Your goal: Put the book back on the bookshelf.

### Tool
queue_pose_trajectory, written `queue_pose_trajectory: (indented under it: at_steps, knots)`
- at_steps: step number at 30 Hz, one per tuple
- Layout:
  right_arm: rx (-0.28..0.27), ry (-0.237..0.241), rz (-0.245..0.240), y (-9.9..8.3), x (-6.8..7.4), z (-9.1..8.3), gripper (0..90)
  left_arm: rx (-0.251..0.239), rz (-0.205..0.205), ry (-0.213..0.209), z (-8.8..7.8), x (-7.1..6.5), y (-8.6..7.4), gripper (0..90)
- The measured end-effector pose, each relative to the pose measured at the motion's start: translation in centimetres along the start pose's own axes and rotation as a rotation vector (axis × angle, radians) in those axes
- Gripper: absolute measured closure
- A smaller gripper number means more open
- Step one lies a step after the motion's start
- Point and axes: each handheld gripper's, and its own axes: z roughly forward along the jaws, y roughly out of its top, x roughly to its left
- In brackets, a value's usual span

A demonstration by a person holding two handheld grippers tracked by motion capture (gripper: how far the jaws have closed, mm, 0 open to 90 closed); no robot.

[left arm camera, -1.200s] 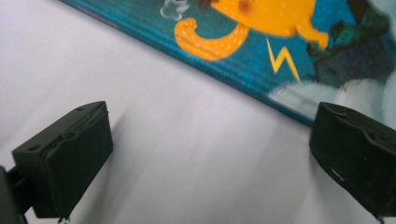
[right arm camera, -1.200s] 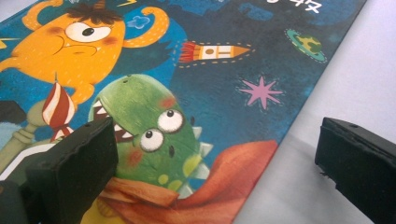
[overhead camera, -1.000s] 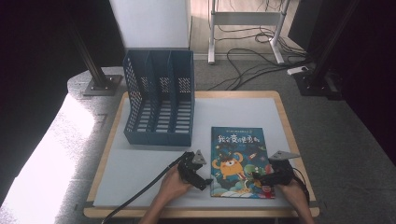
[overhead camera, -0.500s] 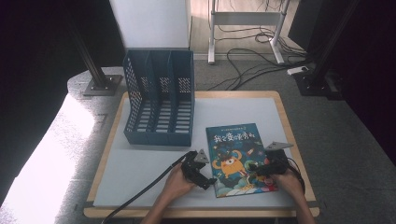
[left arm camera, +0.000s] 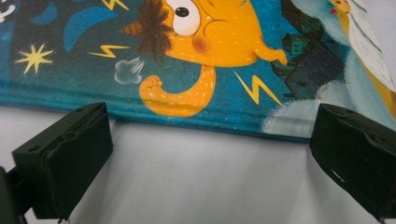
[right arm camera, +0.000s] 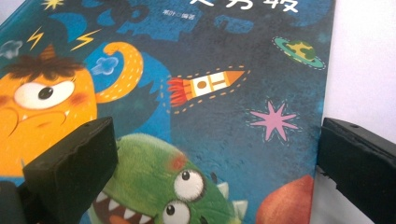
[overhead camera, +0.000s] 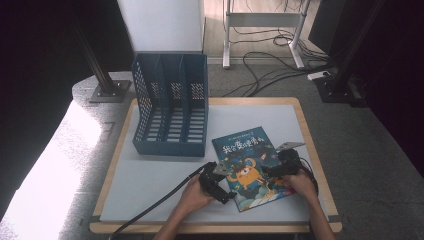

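Grey floor with loose cables surrounds a wood-edged table [overhead camera: 300, 107] with a pale top. Picture book [overhead camera: 251, 167] lies flat on the table's near right part, cover up, slightly turned. Left gripper [overhead camera: 220, 187] sits at the book's left edge; in its own view the spine edge [left arm camera: 187, 119] runs just ahead of the fingers [left arm camera: 65, 163], jaws spread wide, nothing between them, table under them. Right gripper [overhead camera: 272, 175] is over the book's right side; its fingers [right arm camera: 70, 163] are parted, one above the cover, the other at the right edge, gripping nothing. Blue file rack [overhead camera: 170, 107] stands well beyond the left gripper's fingers, on the table's far left.
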Motion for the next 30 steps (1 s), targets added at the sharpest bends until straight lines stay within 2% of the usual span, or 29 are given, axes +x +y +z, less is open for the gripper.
queue_pose_trajectory:
  at_steps: [8, 10, 14, 18, 21, 23, 25, 26, 27, 28, 29, 30]
  knots:
    - [0.0, 0.011, -0.006, 0.1, -0.2, -0.1, 1.2, -0.001, 0.002, -0.001, 0.0, 0.0, 0.0, 0.0]
    - [0.005, 0.02, 0.01, 0.0, -0.4, -0.4, 3.2, -0.001, 0.004, -0.001, 0.0, 0.0, 0.0, 0.0]
    - [0.004, 0.006, 0.003, -0.7, -0.7, -1.3, 5.7, 0.002, 0.014, 0.0, 0.0, -0.1, 0.0, 0.0]
    - [-0.004, 0.015, 0.007, -1.3, -0.9, -2.1, 8.2, 0.003, 0.022, -0.003, 0.1, -0.2, 0.0, 0.0]
    - [-0.002, 0.06, 0.02, -2.2, -1.0, -2.7, 12.2, 0.006, 0.026, -0.004, 0.1, -0.2, 0.1, 0.0]
    - [-0.014, 0.072, 0.024, -2.5, -0.9, -2.8, 12.5, 0.006, 0.025, -0.004, 0.1, -0.2, 0.1, 0.0]
    - [-0.016, 0.083, 0.042, -2.5, -0.8, -2.9, 12.4, 0.005, 0.024, -0.005, 0.1, -0.2, 0.1, 0.0]
    - [-0.02, 0.097, 0.093, -2.5, -1.0, -3.1, 12.2, 0.005, 0.023, -0.005, 0.1, -0.2, 0.1, 0.0]
    - [-0.02, 0.097, 0.093, -2.5, -1.0, -3.1, 12.2, 0.005, 0.023, -0.005, 0.1, -0.2, 0.1, 0.0]
    - [-0.026, 0.127, 0.154, -2.4, -1.2, -3.3, 12.3, 0.005, 0.023, -0.005, 0.1, -0.2, 0.0, 0.0]
    - [-0.026, 0.127, 0.154, -2.4, -1.2, -3.3, 12.3, 0.005, 0.022, -0.005, 0.1, -0.2, 0.0, 0.0]
    - [-0.037, 0.155, 0.189, -2.3, -1.6, -3.5, 12.7, 0.006, 0.022, -0.006, 0.1, -0.2, 0.1, 0.0]
